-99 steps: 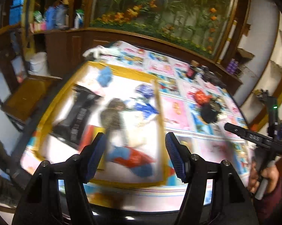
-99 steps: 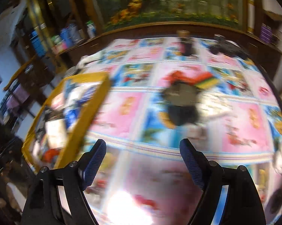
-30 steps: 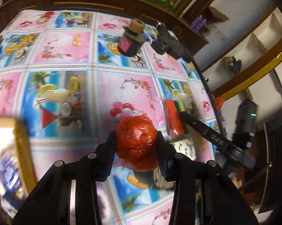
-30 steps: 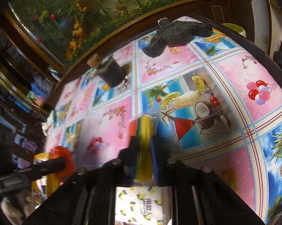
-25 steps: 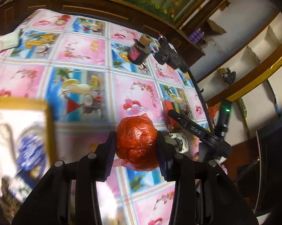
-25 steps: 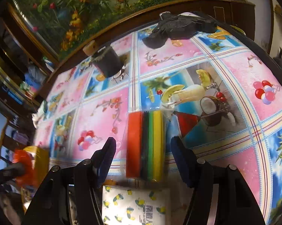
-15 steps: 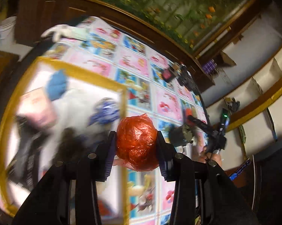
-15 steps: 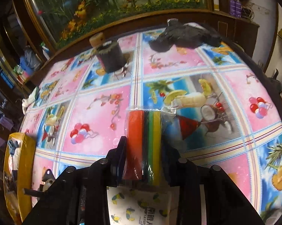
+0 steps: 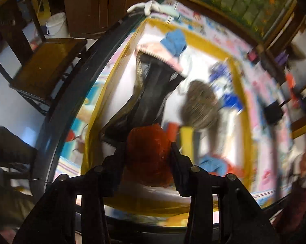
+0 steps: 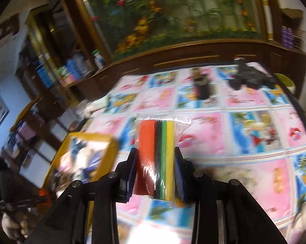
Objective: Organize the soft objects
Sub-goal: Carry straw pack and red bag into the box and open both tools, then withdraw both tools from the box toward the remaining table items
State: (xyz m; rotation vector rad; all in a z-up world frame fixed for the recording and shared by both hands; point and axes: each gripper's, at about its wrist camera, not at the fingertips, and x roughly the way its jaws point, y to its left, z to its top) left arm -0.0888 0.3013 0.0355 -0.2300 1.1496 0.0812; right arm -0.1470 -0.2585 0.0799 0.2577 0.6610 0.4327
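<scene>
Left tongs (image 9: 148, 152) easing apart around red crinkly bundle (image 9: 147, 152), pads touching: light, squashy; right tongs (image 10: 155, 172) clamped bagged foam pack (image 10: 159, 154) mid-body; film likely slippery.

A crinkled, glossy red plastic ball (image 9: 148, 154) is seen above the yellow-rimmed tray (image 9: 239, 93), where soft cloth items are blurred. Foam strips (image 10: 157, 156) are wrapped in a clear, shiny plastic bag. A glossy printed tablecloth (image 10: 244, 134) lies beside dark polished wood cabinets (image 10: 183, 57).
</scene>
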